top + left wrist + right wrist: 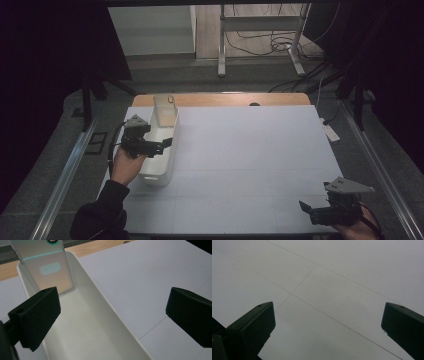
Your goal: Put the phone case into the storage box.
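Note:
A long white bin (161, 174) lies at the table's left side, its length running away from me. A flat pale phone-like slab (165, 111) leans upright against the bin's far end; in the left gripper view the slab (47, 270) shows a shiny face with a small ring at its top. My left gripper (167, 143) hovers open over the bin's middle, jaws wide, nothing between them; the bin's wall (100, 295) runs between them in its own view. My right gripper (303, 206) is open above bare table at the near right corner.
The white table (250, 150) has a wooden strip (225, 99) along its far edge. Beyond it stand metal frame legs (221, 45) with cables on the floor. A white power strip (330, 131) lies off the table's right edge. Metal rails flank both sides.

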Tool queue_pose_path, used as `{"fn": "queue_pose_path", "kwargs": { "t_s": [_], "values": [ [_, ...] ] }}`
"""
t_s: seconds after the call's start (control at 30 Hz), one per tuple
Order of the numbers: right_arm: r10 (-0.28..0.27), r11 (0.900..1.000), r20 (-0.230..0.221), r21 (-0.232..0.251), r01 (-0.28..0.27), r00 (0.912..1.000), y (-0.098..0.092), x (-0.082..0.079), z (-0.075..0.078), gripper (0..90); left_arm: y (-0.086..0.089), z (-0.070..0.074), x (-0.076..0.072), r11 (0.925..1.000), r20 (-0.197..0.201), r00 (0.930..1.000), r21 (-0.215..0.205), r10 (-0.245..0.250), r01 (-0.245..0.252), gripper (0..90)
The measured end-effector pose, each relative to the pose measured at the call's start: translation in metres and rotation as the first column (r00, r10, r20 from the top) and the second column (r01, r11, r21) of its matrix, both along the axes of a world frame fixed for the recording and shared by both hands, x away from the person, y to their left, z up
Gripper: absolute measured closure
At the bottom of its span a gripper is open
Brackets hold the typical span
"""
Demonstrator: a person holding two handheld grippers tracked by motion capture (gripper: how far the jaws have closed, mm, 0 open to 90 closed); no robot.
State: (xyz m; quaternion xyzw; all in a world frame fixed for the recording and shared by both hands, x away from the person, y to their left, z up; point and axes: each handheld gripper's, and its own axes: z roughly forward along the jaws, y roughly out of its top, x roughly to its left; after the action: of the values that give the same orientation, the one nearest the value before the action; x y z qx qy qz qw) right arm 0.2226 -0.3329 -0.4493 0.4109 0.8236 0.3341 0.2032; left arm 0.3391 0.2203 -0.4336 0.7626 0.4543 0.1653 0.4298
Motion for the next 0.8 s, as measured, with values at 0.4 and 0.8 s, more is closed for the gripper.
{"fn": "queue_pose_path", "kwargs": {
  "t_s": [0.4, 0.8],
  "values": [
    [0.002, 1.0, 0.001, 0.004, -0.002, 1.0, 0.0, 0.0, 0.0, 0.0, 0.005, -0.004, -0.016, 1.0, -0.015, 0.9999, 0.001, 0.003, -0.003, 0.5],
    [0.006, 1.0, 0.0, 0.002, -0.006, 1.0, 0.0, 0.0, 0.0, 0.0, 0.009, -0.006, -0.037, 0.9998, -0.015, 0.9998, -0.015, 0.009, -0.01, 0.5]
  ]
}}
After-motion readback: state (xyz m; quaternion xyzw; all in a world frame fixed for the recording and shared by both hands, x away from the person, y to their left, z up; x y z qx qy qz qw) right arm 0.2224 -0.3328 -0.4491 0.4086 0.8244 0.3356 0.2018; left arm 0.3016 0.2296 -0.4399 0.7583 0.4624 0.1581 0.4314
